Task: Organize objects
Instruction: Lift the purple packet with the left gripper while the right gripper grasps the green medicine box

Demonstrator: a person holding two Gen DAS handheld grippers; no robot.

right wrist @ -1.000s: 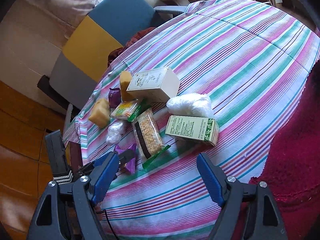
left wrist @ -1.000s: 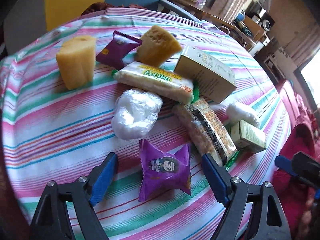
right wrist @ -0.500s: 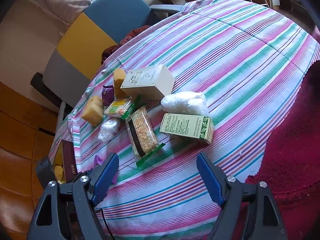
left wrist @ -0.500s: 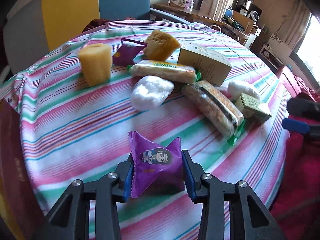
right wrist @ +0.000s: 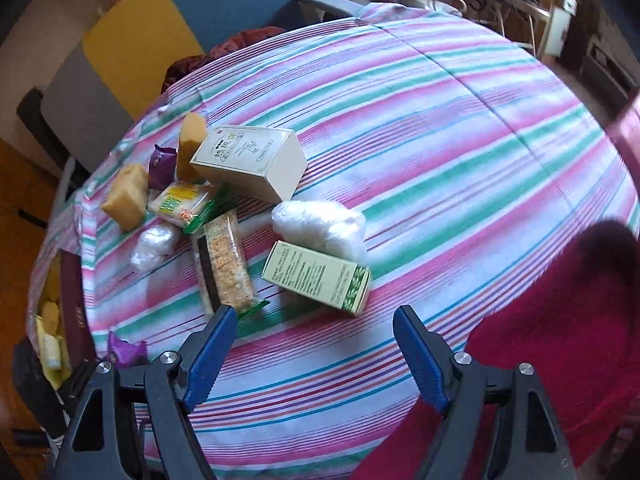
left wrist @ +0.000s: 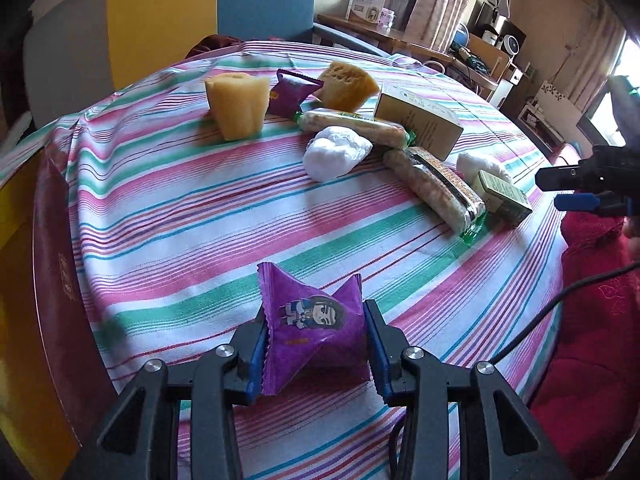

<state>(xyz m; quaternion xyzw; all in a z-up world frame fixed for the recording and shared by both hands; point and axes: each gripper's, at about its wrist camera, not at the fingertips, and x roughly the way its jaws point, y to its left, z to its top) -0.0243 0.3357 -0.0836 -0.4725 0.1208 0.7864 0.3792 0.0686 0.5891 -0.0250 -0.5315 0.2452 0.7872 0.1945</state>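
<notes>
My left gripper (left wrist: 316,344) is shut on a purple snack packet (left wrist: 312,320) with a cartoon figure, held just above the striped tablecloth (left wrist: 180,208) near its front edge. The packet also shows in the right wrist view (right wrist: 126,350). My right gripper (right wrist: 312,344) is open and empty above the cloth, just in front of a green box (right wrist: 316,276) and a long cracker pack (right wrist: 226,264). Two yellow sponges (left wrist: 238,106) (left wrist: 348,84), a second purple packet (left wrist: 292,92), a beige box (left wrist: 418,124), a green-labelled biscuit pack (left wrist: 354,126) and two white plastic bundles (left wrist: 336,152) (right wrist: 320,226) lie clustered on the cloth.
A dark red box (left wrist: 56,280) with yellow items inside it (right wrist: 50,344) stands at the table's left edge. A red cloth (right wrist: 560,320) covers the right near side. A blue, yellow and grey chair (left wrist: 168,12) stands behind the table.
My left gripper closed on the purple cartoon packet, lifted it and drew back toward the table's front-left edge. My right gripper moved in closer to the green box and stayed open.
</notes>
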